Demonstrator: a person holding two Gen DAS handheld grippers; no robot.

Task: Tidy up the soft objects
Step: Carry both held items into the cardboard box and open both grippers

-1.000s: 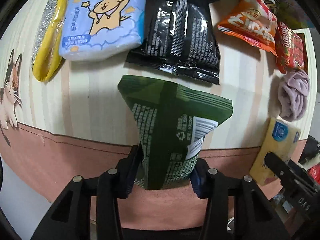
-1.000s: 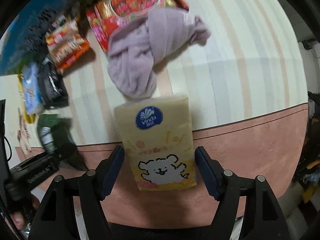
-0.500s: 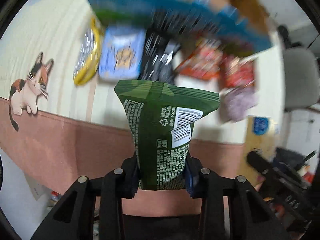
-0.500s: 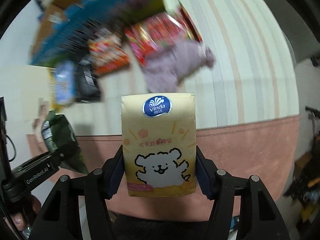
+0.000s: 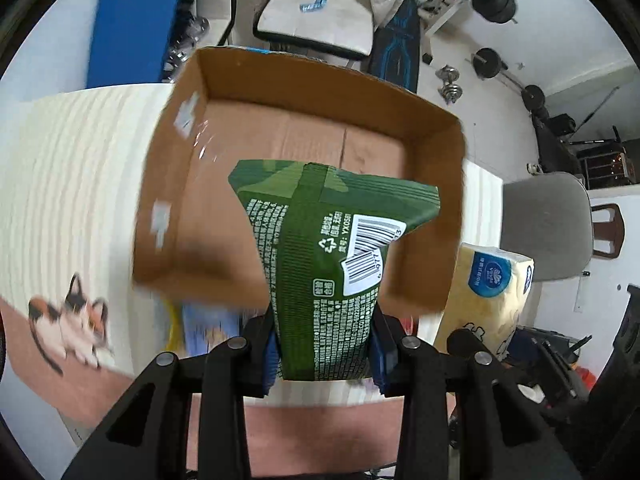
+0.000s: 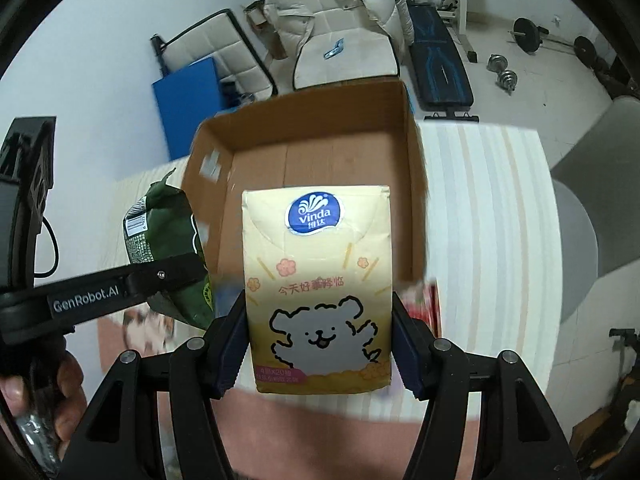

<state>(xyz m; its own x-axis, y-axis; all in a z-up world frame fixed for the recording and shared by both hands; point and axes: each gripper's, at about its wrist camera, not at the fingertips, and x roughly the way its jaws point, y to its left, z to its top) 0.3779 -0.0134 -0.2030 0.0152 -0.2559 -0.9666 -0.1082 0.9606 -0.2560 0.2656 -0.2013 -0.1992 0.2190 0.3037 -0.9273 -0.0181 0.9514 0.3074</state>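
Note:
My left gripper [image 5: 324,350] is shut on a green snack packet [image 5: 328,248] and holds it up in front of an open cardboard box [image 5: 172,184]. My right gripper [image 6: 320,340] is shut on a yellow Vinda tissue pack [image 6: 318,280] with a white dog drawing, held in front of the same box [image 6: 412,168]. The box floor looks bare. The tissue pack also shows at the right of the left wrist view [image 5: 488,292], and the green packet at the left of the right wrist view [image 6: 164,244].
The box stands on a striped table [image 5: 72,184] with a cat picture [image 5: 72,320]. Blurred packets lie on the table below the box [image 5: 208,320]. Behind are chairs [image 5: 316,20], a blue mat [image 5: 136,20], a weight bench [image 6: 440,68] and dumbbells.
Both grippers have lifted their packs off the table and moved forward, up to the open box. The other packets and the purple cloth have dropped out of view.

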